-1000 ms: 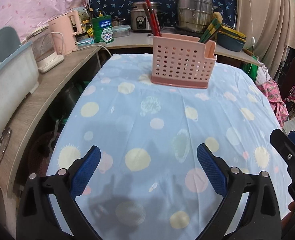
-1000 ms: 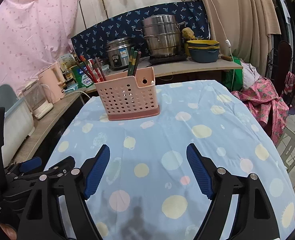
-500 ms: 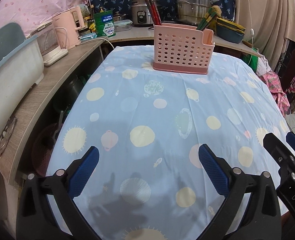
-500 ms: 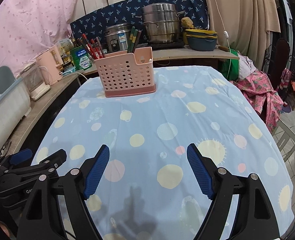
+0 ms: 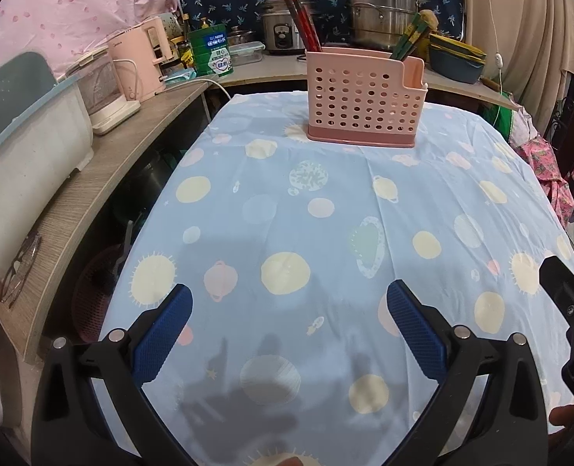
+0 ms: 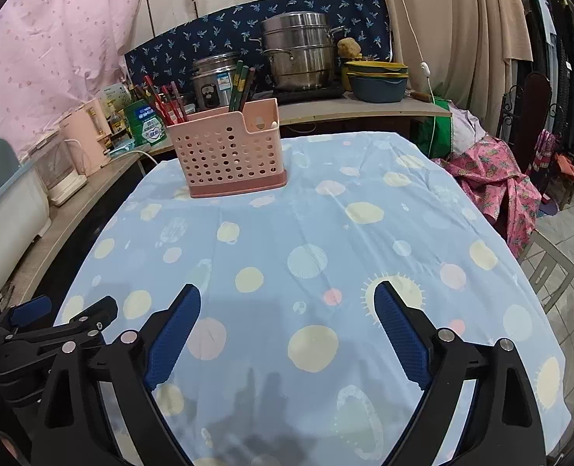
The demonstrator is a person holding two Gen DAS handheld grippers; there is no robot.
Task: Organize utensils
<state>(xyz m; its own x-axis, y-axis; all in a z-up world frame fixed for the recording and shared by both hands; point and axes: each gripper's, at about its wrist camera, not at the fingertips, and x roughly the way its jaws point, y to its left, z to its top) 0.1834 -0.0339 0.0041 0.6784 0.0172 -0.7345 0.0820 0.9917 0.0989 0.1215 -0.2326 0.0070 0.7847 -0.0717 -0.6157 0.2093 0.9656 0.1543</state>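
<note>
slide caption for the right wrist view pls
Open right gripper above the planet-print tablecloth, pink utensil caddy with chopsticks beyond.

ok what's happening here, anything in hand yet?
Nothing in hand. The left gripper and right gripper both hover over the tablecloth, jaws wide open and empty. The pink caddy stands at the table's far end, red chopsticks in one section, green chopsticks in another. No loose utensils lie on the cloth.

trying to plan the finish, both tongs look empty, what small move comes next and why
Probably none beyond parking: both the left tongs and right tongs are open and empty, red chopsticks and green chopsticks already stand sorted in the pink holder, and no loose utensil shows on the tablecloth.
</note>
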